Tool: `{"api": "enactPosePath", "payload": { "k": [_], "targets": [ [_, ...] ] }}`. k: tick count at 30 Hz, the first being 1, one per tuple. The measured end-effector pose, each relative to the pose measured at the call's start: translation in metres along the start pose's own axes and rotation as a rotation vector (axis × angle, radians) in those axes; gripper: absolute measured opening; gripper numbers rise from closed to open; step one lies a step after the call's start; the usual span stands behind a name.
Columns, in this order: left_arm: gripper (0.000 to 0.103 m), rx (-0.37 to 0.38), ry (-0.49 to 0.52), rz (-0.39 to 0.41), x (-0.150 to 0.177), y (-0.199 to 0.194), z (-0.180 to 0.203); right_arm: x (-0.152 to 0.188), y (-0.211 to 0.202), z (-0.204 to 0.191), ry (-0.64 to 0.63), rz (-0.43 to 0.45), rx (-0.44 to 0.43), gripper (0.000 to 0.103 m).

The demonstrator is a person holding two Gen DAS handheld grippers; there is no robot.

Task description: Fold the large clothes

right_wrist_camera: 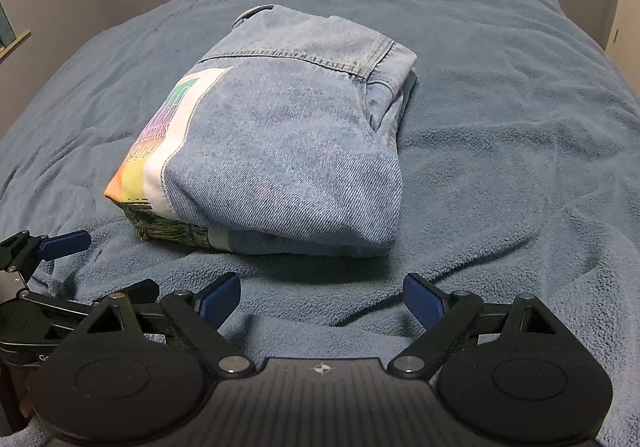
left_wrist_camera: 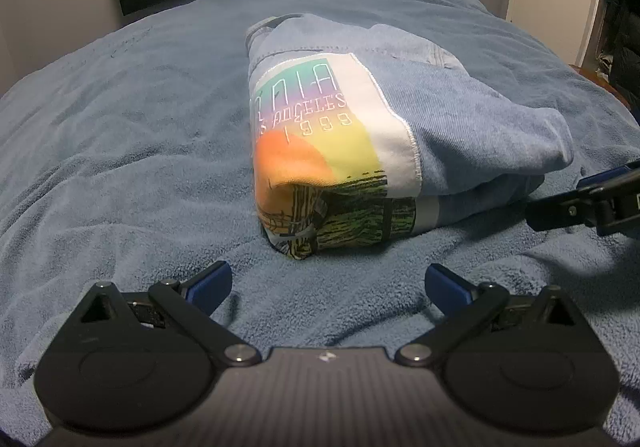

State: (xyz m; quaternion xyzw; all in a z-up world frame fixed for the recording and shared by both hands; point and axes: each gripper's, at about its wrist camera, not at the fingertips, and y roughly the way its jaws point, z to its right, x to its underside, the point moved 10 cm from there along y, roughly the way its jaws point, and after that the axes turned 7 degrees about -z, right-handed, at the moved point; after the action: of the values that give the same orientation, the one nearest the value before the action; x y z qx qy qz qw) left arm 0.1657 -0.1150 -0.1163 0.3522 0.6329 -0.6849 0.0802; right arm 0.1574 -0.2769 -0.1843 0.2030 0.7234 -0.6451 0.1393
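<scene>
Denim, pale blue and folded into a thick bundle, is seen lying near the middle of the bed [right_wrist_camera: 500, 59], on a blue fleece blanket [left_wrist_camera: 120, 127]. The garment [right_wrist_camera: 288, 135] carries a large printed patch [left_wrist_camera: 320, 115] in rainbow colours with lettering, wrapped over the bundle's left edge. Several layers are stacked, and a seamed corner sticks out at the far right.

Both pairs of tongs are held apart and empty, just short of the bundle's near edge. The left tongs [left_wrist_camera: 326, 285] are aimed at the patch end; the right tongs [right_wrist_camera: 322, 297] are aimed at the plain denim end. Nothing is touched by either.

The fold is judged to be nearly or fully done, so the main hazards lie in any further handling. If only the top layer were pinched, the stack could be peeled open and the fold undone. If the tongs were pushed low into the soft fleece, the blanket could be caught along with the denim and dragged into a ridge. The puffed fold at the patch end looks springy and might relax by itself. Whether the lower layers are evenly aligned cannot be told, since the far side is hidden. An uneven lift by one side could tip the bundle over.
</scene>
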Motion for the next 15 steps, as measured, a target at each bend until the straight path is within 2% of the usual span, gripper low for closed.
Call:
{"api": "enactPosePath", "payload": {
  "k": [15],
  "targets": [
    [0.103,0.002,-0.003,-0.007,0.0006,0.0017,-0.0012,0.0005,0.001,0.0,0.001,-0.002,-0.001,0.09]
  ]
}}
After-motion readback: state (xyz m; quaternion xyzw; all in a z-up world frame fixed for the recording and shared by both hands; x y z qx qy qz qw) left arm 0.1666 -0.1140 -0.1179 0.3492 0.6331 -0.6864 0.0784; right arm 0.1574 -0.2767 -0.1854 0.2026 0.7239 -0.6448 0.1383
